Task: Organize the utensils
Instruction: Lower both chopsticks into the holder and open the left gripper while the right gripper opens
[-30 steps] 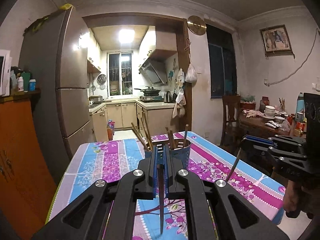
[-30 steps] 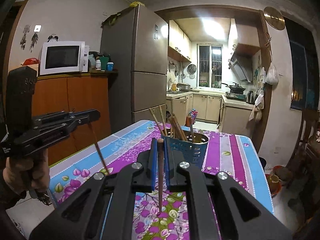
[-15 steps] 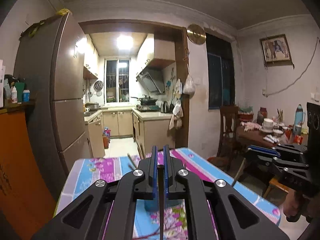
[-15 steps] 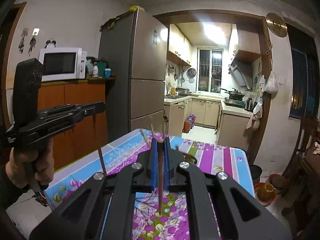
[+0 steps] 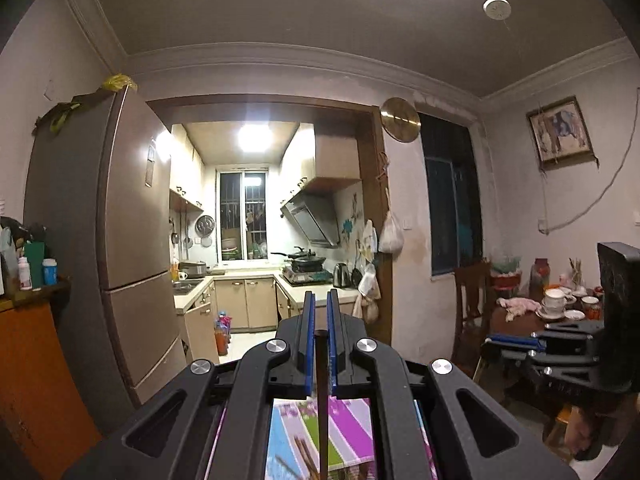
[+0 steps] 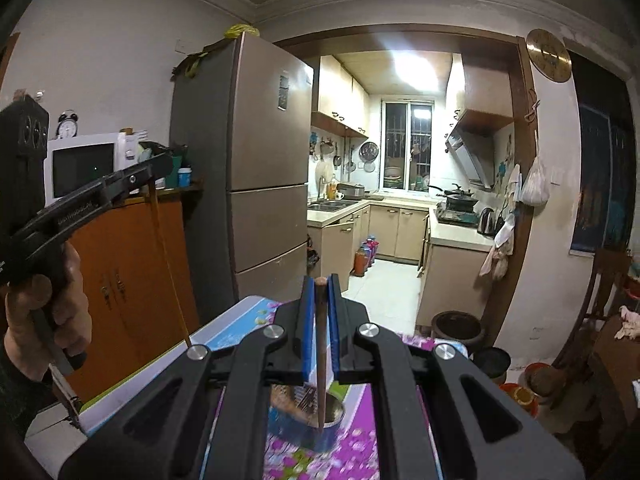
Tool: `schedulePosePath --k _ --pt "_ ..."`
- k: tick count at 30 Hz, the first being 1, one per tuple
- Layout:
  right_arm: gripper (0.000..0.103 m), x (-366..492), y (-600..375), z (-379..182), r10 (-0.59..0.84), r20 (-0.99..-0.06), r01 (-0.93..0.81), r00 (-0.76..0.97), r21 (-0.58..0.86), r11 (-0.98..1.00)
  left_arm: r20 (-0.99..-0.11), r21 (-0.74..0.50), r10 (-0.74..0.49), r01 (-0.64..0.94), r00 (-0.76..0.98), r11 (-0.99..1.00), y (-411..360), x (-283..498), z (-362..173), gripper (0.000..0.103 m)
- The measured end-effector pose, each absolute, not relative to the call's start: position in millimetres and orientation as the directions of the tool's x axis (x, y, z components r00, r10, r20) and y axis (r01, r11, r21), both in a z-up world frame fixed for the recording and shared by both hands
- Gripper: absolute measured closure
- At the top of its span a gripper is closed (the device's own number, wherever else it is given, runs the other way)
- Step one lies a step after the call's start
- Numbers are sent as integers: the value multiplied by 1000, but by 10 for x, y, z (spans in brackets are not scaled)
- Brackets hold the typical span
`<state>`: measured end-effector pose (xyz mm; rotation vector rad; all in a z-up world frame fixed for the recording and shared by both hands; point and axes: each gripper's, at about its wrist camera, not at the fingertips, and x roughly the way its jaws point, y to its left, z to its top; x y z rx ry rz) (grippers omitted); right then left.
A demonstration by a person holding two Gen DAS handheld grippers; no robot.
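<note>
My left gripper is shut on a thin dark chopstick that hangs straight down over the flowered tablecloth. My right gripper is shut on a brown chopstick, whose lower end hangs over the blue utensil holder, which has several chopsticks in it. In the right wrist view the left gripper shows high at the left, held by a hand, its chopstick dangling. The right gripper appears at the right edge of the left wrist view.
A tall fridge and an orange cabinet with a microwave stand left of the table. On the right are a wooden chair and a dining table with dishes. Pots sit on the floor beyond.
Both grippers have risen high above the table, each still holding its chopstick. The holder has sunk from mid-view to the bottom, mostly behind the gripper bodies.
</note>
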<state>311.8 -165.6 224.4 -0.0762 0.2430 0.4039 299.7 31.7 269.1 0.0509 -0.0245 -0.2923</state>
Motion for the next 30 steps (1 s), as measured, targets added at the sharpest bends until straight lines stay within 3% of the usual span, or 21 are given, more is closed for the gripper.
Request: schedulePosePath --k 5,14,30 --pt "98 3467 -1657 2253 373 -257 -391 892 -22 920 0 33 -288 287 958 957 189 3473 2651 96" --pt "98 3904 -1737 1930 401 -291 -409 869 36 912 -65 -3 -302 302 951 953 48 4112 2117 96" --pt "98 4212 -1616 1460 429 -382 -438 819 67 896 -156 -36 -311 309 938 950 108 4438 1481 96"
